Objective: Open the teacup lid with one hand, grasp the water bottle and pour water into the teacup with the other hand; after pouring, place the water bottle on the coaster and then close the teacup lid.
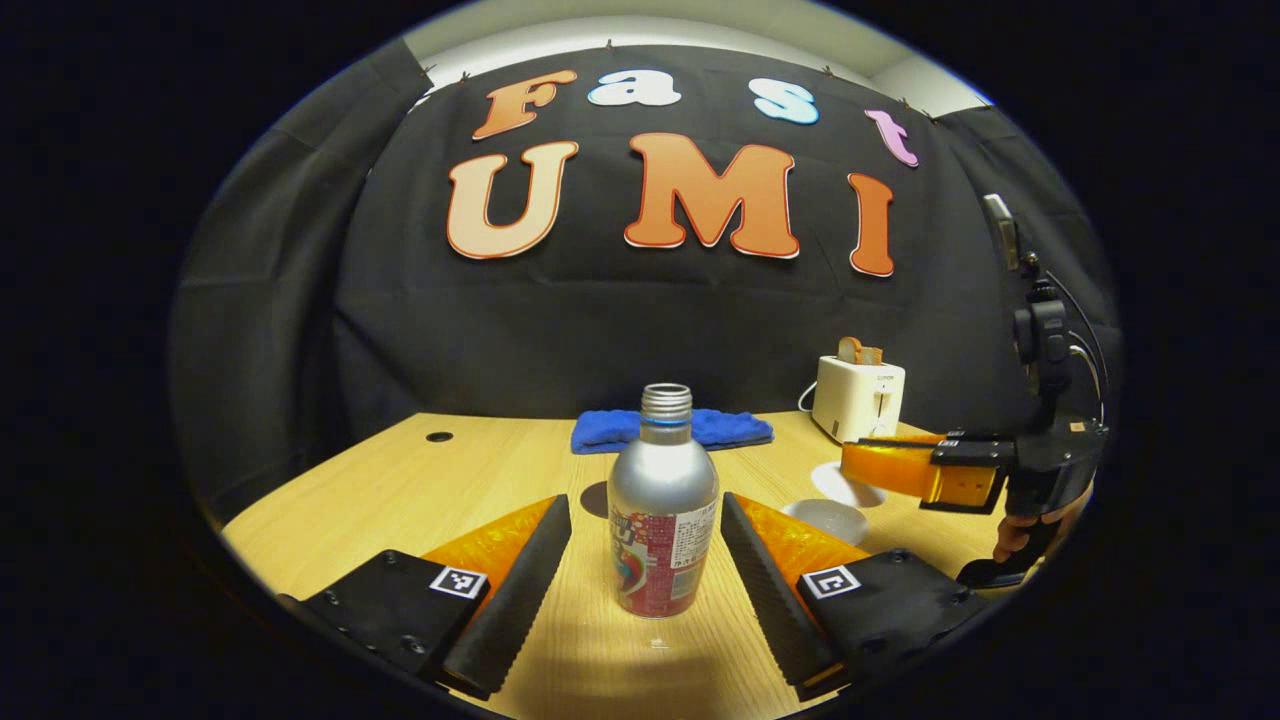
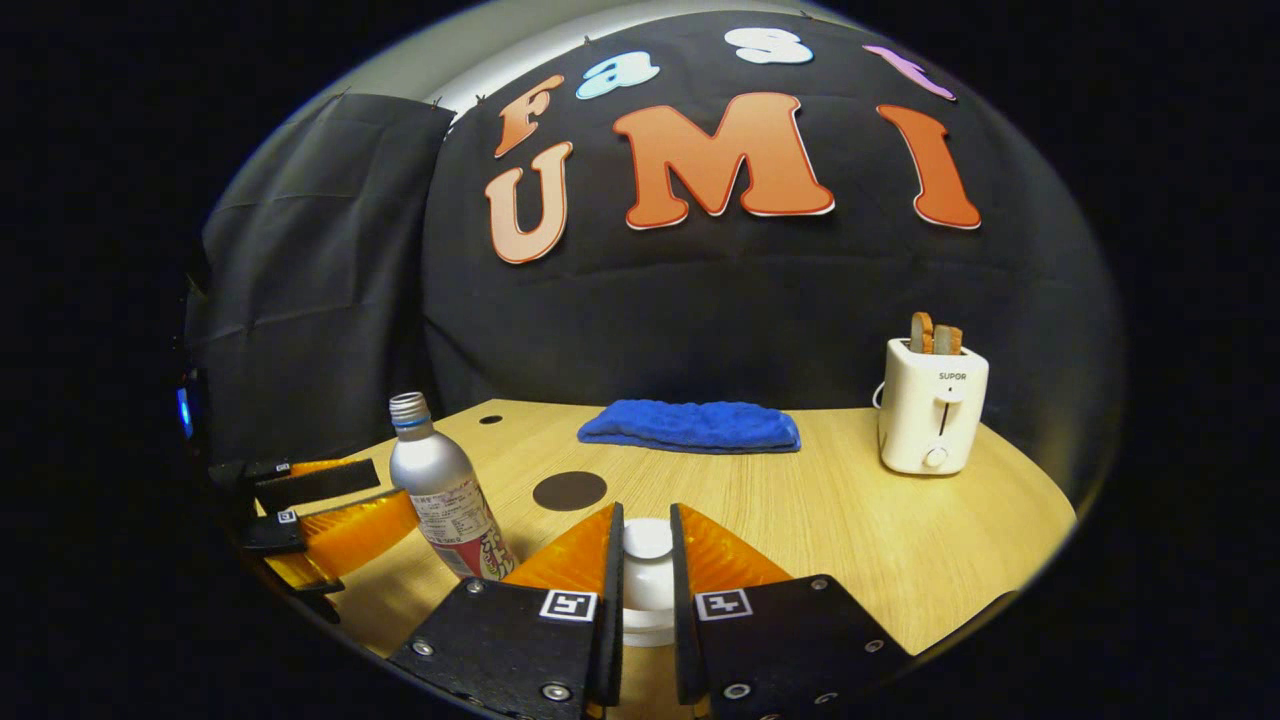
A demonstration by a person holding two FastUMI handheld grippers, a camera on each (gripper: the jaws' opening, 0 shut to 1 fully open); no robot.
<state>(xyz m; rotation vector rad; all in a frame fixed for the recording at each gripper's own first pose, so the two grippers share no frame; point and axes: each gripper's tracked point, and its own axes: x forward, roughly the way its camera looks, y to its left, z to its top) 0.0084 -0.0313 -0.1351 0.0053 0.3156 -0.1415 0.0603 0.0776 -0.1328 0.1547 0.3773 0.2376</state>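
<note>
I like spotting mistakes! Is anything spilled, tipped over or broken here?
Nothing stands out. The bottle stands upright with no cap, the table looks dry, the blue towel lies flat, and the toaster stands straight.

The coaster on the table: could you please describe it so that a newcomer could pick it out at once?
Start at the wooden table and find the folded blue towel by the back wall. Just in front of it lies the coaster, right of the silver water bottle. It is the only flat, dark, round disc there, with nothing on it.
</note>
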